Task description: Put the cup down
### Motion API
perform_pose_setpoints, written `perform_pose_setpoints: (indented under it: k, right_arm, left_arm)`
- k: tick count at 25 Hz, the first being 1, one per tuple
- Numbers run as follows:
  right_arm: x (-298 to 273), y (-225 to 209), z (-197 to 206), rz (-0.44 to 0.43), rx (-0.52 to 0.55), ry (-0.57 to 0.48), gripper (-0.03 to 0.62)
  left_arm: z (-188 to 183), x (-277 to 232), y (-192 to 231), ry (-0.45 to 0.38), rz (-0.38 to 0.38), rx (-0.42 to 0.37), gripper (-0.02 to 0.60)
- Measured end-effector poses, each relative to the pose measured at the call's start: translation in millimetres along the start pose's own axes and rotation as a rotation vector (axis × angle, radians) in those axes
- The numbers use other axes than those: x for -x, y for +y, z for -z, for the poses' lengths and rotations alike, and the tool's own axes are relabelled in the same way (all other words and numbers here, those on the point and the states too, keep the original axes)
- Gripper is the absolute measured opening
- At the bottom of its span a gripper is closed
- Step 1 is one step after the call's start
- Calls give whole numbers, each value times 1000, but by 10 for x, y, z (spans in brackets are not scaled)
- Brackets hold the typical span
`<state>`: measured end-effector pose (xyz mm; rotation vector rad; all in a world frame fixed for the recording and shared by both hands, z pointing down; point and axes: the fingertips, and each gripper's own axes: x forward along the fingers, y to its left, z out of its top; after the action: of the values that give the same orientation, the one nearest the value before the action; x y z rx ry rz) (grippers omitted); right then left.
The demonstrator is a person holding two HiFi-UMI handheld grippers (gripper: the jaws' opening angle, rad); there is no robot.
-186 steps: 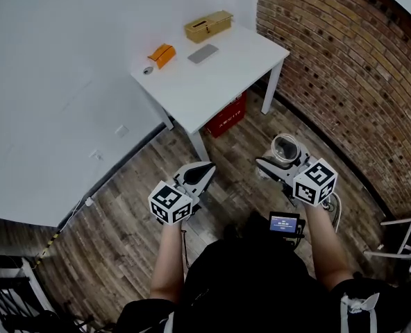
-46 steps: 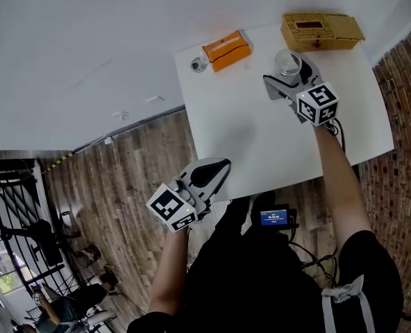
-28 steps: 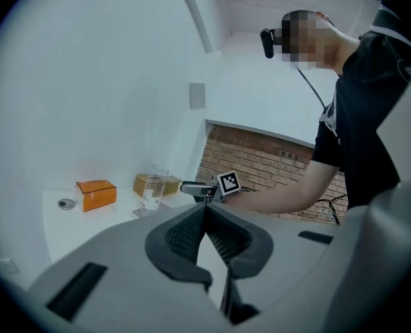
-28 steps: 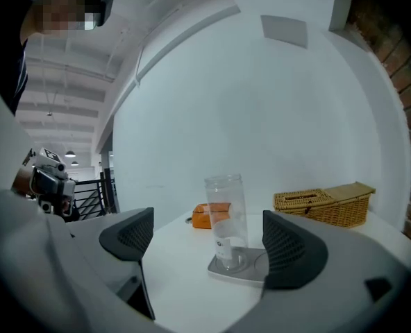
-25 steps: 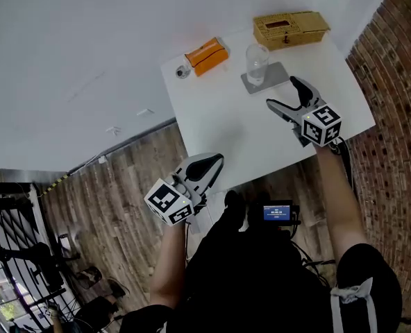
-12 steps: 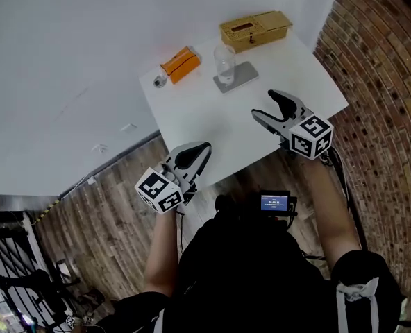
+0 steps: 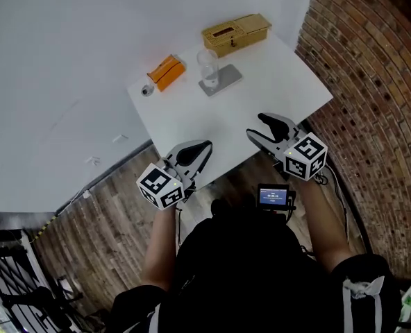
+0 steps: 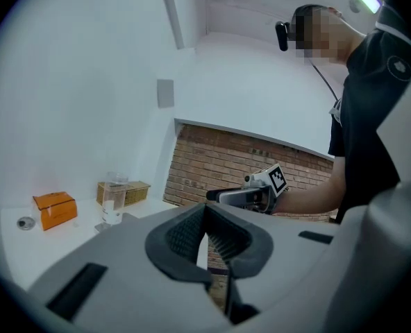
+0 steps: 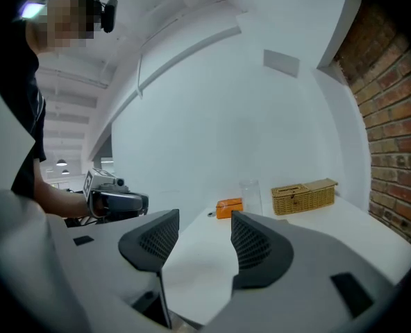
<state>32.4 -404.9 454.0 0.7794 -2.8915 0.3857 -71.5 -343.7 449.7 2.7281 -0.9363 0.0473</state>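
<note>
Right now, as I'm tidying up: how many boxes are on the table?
2: an orange box at the far left edge; a wicker box at the far right corner.

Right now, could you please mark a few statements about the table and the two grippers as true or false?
1. The cup stands upright on the grey pad. True.
2. The right gripper holds the cup. False: its jaws have just been closing with nothing between them, and the cup stands on its own, well away from it.
3. The left gripper is shut and empty. True.
4. The wicker box stands between the cup and the orange box. False: the cup stands between the two boxes.
</note>
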Motion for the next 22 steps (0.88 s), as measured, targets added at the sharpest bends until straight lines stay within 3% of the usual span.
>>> perform_pose_setpoints:
  k: [5,17,22]
  right_arm:
    - [95,-2,150,26,-22,10,241]
    - [54,-52,241,63,70,54,228]
    - [57,-57,254,69,90,58,192]
  left_arm:
    - [41,-40,-41,9,11,0,8]
    - [176,-76,-36,73,-19,-22,8]
    - [224,-51,1,103,-45,-39,8]
